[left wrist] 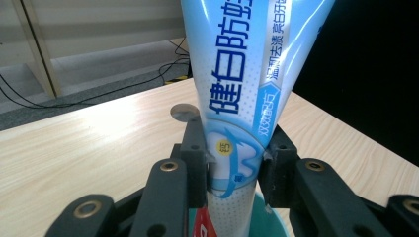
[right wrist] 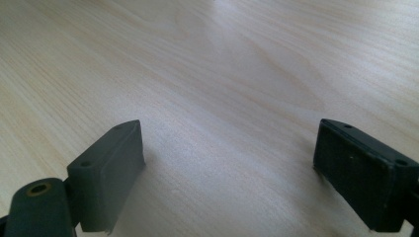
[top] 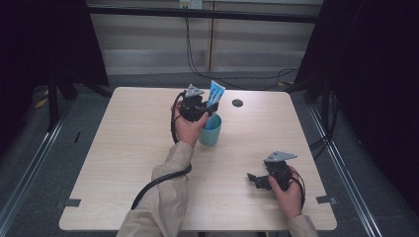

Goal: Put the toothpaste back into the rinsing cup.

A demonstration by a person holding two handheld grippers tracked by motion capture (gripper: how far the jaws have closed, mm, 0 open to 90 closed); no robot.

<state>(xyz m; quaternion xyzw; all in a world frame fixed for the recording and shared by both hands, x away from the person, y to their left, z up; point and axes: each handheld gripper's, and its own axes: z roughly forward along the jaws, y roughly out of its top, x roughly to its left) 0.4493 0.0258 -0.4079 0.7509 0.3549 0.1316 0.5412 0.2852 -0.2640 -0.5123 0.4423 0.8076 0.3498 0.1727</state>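
A blue and white toothpaste tube (top: 216,94) (left wrist: 242,84) stands upright with its lower end inside a teal cup (top: 210,131) (left wrist: 269,222) near the table's middle. My left gripper (top: 203,106) (left wrist: 232,168) is shut on the tube just above the cup's rim, both black pads pressing its sides. My right gripper (top: 256,179) (right wrist: 230,173) rests low over the bare wood at the front right. Its jaws stand wide apart and hold nothing.
The light wooden table (top: 138,148) has a round grey cable cap (top: 237,102) (left wrist: 184,111) behind the cup. Black cables trail from both grippers, and dark curtains flank the table. Floor cables run along the back wall.
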